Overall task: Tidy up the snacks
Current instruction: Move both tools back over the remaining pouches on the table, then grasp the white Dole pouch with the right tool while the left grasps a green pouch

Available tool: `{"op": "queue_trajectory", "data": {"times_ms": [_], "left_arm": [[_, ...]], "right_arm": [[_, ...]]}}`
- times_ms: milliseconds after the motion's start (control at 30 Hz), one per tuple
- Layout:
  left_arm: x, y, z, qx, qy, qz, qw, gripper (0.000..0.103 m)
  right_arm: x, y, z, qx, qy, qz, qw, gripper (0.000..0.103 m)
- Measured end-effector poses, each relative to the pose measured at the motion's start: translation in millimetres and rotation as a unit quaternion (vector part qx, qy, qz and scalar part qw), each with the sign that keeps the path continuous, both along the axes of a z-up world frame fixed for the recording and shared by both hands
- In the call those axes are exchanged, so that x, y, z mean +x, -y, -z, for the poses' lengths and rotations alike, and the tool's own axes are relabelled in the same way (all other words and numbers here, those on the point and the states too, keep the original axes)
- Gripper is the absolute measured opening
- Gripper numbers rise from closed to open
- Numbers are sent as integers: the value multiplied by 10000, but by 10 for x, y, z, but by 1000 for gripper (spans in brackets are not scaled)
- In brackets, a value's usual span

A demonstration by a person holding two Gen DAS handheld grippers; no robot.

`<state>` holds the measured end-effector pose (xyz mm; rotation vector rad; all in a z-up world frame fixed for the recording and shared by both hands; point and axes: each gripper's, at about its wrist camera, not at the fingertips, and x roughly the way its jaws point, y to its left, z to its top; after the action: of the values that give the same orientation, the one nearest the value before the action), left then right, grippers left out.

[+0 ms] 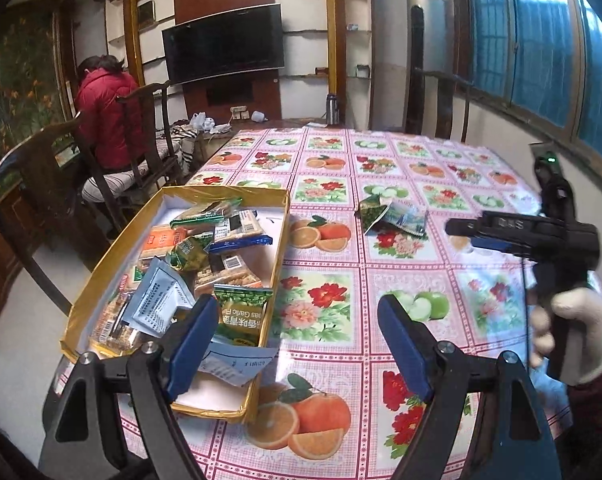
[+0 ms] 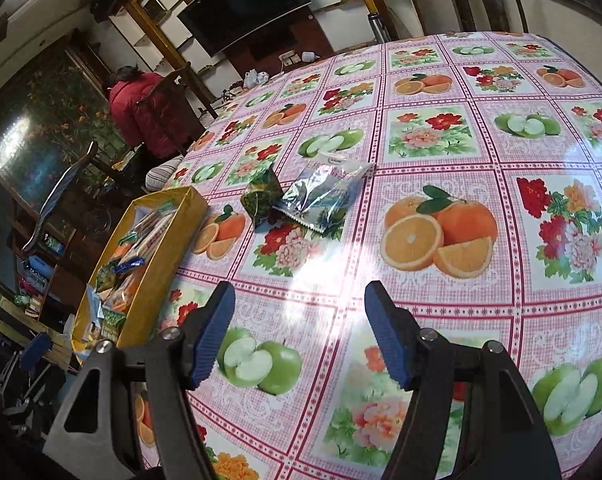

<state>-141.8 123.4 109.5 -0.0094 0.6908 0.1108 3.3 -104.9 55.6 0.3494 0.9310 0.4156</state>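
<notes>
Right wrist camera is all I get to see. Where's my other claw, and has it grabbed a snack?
Observer: No. The left claw is open and empty, its left finger over the near end of the gold box.
Operator: Which snack is closest to it?
Observer: A green pea packet, inside the box right beside that finger.
Operator: Can you see my hand?
Observer: Yes, a white-gloved hand grips the handle of the right claw.

Gold box point(image 1: 279, 236) full of snack packets point(image 1: 205, 260), two packets point(image 2: 301, 196) loose beside it
</notes>
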Motion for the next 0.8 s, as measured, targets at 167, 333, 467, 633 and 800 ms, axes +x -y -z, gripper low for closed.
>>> {"op": "queue_trajectory", "data": {"times_ms": [167, 333, 467, 633, 800], "left_arm": [[-12, -76, 29, -107, 71, 65, 9999, 82], [-10, -200, 61, -144, 4, 52, 9999, 82], [-26, -314, 82, -143, -32, 4, 9999, 82], [3, -474, 116, -312, -22, -41, 9995, 82], [30, -563, 144, -630, 49, -19, 9980, 82]], "right_arm": [[496, -187, -43, -115, -29, 165, 9998, 68], [962, -623, -1, -211, -115, -58, 9997, 68], [1203, -976, 184, -449, -329, -249, 9981, 53], [1048, -1131, 287, -521, -636, -1013, 9915, 39], [737, -791, 48, -285, -499, -1135, 9919, 53]]}}
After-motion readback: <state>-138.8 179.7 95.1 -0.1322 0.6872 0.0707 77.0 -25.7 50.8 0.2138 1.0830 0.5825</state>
